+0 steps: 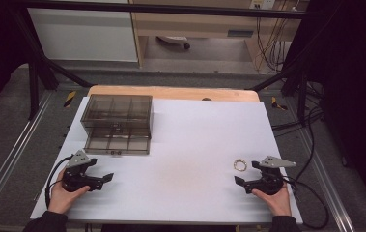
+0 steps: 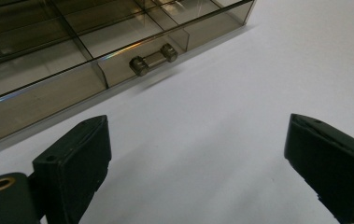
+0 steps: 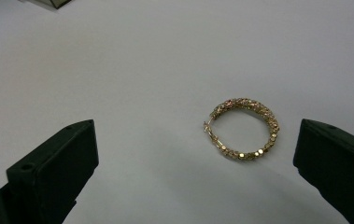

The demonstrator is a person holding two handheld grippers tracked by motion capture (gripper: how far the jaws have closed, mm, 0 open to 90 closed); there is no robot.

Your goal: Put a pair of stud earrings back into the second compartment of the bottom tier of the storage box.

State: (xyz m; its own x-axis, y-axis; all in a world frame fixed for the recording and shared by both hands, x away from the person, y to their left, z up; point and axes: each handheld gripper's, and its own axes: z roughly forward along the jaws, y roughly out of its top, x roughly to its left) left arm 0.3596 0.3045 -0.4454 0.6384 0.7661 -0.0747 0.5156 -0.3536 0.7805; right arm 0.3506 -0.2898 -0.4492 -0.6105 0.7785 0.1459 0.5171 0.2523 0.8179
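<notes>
Both claws rest on the white table [image 1: 190, 140], jaws spread wide and holding nothing. Right gripper [image 1: 247, 174], matte black and blocky, sits near the table's right edge with a small gold beaded bracelet [image 1: 240, 165] lying flat just beside its jaws. Left gripper [image 1: 101, 170] faces a smoky, see-through plastic organizer box [image 1: 118, 124], its divided drawer pulled out, with a metal handle [image 2: 153, 59]. Wide bare tabletop lies between the grippers.

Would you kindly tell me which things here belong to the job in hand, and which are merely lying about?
Job in hand:
gold bracelet, lying ahead of the open right gripper
smoky drawer box, its drawer pulled out, ahead of the open left gripper

Lying about:
cables on the floor behind the table
</notes>
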